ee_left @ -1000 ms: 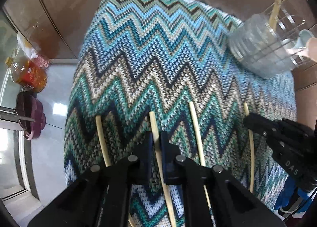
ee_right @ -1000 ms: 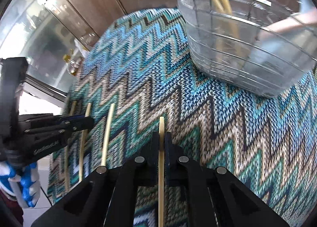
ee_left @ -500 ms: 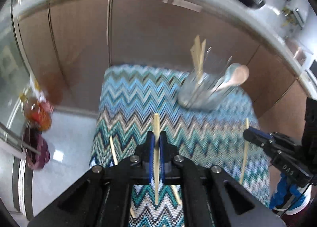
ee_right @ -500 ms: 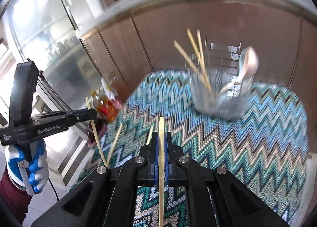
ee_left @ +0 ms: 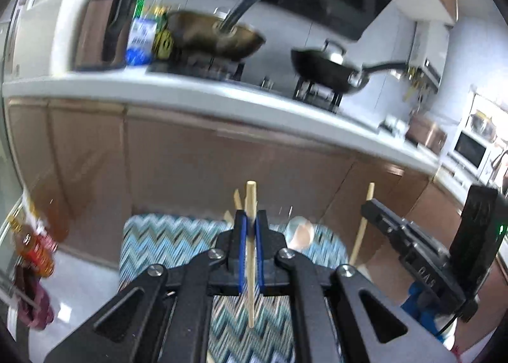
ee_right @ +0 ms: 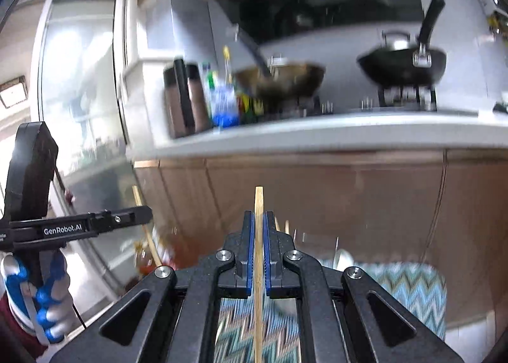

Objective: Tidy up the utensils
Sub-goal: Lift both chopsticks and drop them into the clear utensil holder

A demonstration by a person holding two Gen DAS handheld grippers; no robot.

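Pale bamboo is what each tool has hold of: one slim, straight chopstick apiece, clamped between blue-lined pads. In the left wrist view, the left tool (ee_left: 250, 236) is pressed shut on its chopstick (ee_left: 250, 252), which stands nearly upright, its squared blunt end poking above the fingertips and its thinner end hanging down below the pads, over the zigzag-knit cloth (ee_left: 165, 242). The stick is a plain, light tan with no marking that can be made out.

The right tool (ee_right: 258, 236) is closed the same way on a second chopstick (ee_right: 258, 267), also upright, squared at the top and running straight down out of the picture's lower edge. From the left wrist view this right tool (ee_left: 370, 207) shows at the right with its stick (ee_left: 362, 229) slanting down from the tip; from the right wrist view the left tool (ee_right: 146, 214) shows at the left, gripped by a blue-and-white gloved hand (ee_right: 41, 299), with its stick (ee_right: 146, 229) tilted.

Both sticks are held in the air above the cloth, in front of brown cabinet doors (ee_left: 190, 172). Behind the left tool's fingers, blurred, a spoon bowl (ee_left: 300, 233) and more stick ends (ee_left: 236, 198) stand on the cloth; their holder is too smeared to describe. On the white counter (ee_right: 317, 131) above sit two woks (ee_right: 403, 64) and some bottles (ee_right: 222, 102).
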